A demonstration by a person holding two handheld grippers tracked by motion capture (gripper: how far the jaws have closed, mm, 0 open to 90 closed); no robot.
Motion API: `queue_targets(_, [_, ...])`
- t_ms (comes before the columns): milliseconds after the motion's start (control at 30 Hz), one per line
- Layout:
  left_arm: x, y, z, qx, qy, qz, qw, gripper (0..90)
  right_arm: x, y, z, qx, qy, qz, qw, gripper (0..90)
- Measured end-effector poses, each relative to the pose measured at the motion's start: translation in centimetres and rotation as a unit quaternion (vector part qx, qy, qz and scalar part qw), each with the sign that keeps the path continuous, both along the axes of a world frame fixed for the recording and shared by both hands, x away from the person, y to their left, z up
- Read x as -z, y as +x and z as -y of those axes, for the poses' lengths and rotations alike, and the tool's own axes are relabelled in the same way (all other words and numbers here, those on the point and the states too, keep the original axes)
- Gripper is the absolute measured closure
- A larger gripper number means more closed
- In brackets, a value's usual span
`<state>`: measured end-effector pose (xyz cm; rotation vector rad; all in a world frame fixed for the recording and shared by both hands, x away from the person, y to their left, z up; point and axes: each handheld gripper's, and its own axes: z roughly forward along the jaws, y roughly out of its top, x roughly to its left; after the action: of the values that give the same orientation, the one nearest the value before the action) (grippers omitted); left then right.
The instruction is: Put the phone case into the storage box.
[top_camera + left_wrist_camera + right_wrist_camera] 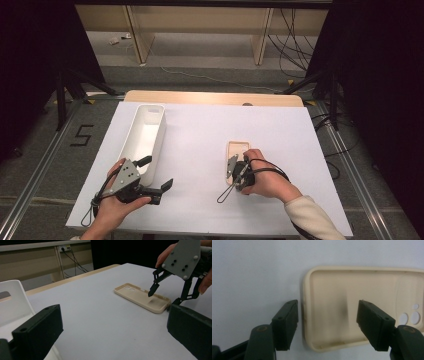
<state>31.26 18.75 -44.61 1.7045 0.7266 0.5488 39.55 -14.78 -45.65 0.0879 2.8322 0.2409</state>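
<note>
Right gripper [239,161], carried in the person's right hand [265,180], stands tipped downward over the near end of a beige, soft-looking phone case [237,149] that lies hollow side up on the white table sheet [200,150]. Its jaws are parted and straddle the case's end wall: in the right gripper view one black jaw sits outside the rim, close against it, while the other hangs over the hollow interior. Neither pad presses on the wall, so nothing is gripped yet. The left gripper view confirms this: one fingertip [151,291] hovers above the case floor and the other sits low by the outer edge. This placement appears chosen to pinch the thin wall, the only graspable feature of a flat, shallow item lying open on a surface.

The case lies right of centre on the sheet, camera cut-outs at its far end, well apart from a long white plastic bin [145,137] standing at the left side. That bin is a likely destination, though this is a judgement only.

Left gripper [155,175], in the person's left hand [112,207], is held low beside the near end of the bin with its jaws wide apart and empty, apparently on standby and aimed across the table toward the case.
</note>
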Motion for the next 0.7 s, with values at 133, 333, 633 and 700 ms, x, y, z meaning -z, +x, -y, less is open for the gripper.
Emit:
queue_targets(133, [0.0,-0.02,0.04,0.001,0.0,0.0,1.0,0.0,-0.01,0.06,0.0,-0.005,-0.001,-0.01,0.9999,40.9])
queue_targets(333, [-0.01,-0.02,0.04,0.001,0.003,0.002,1.0,0.0,-0.07,-0.12,-0.26,-0.025,-0.011,-0.012,0.9996,51.0])
queue_targets(633, [-0.01,-0.06,0.08,0.002,0.002,0.001,1.0,0.0,-0.09,-0.76,-0.53,-0.028,-0.023,-0.028,0.999,66.3])
queue_targets(700, [-0.02,-0.08,0.09,0.002,0.001,0.001,1.0,0.0,-0.09,-0.89,-0.62,-0.028,-0.026,-0.028,0.9989,69.4])
